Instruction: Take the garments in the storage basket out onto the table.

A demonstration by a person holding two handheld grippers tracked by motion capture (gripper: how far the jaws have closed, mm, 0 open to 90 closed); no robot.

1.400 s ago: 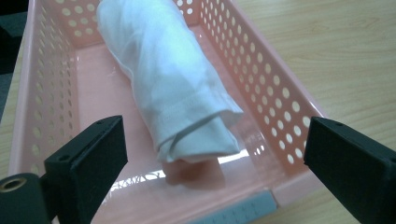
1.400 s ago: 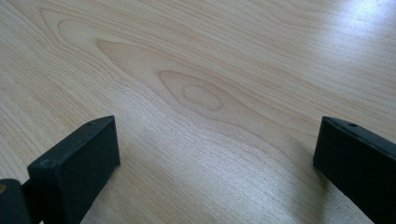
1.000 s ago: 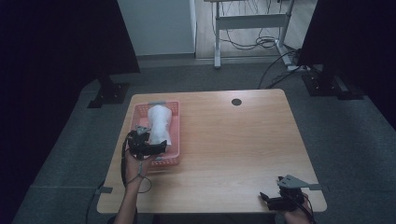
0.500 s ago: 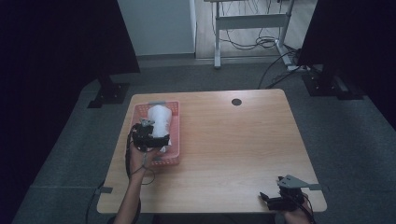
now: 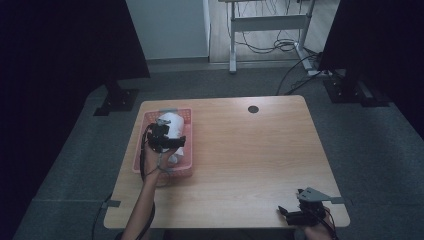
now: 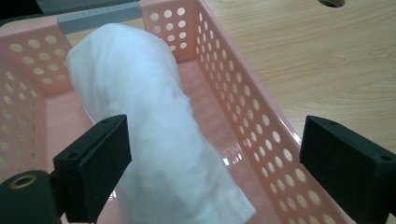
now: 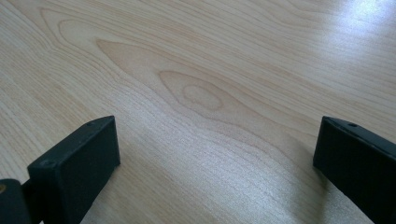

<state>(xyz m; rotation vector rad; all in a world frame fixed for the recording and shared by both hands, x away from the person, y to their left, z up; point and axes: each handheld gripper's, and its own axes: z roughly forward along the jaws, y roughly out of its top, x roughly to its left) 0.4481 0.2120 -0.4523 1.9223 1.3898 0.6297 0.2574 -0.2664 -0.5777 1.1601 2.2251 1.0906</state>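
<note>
Wooden table [image 5: 240, 150], grey carpet [image 5: 375, 150], dark curtains [image 5: 60, 45]

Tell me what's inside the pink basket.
A white rolled cloth lies lengthwise in the pink basket, with the left gripper over it, jaws apart. The basket floor under the cloth is covered, so anything beneath it cannot be seen.

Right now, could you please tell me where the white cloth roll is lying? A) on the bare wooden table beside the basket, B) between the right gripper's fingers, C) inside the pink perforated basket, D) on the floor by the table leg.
C: the white cloth roll lies inside the pink perforated basket, with the left gripper open above it, its fingers not pressing on it.
</note>
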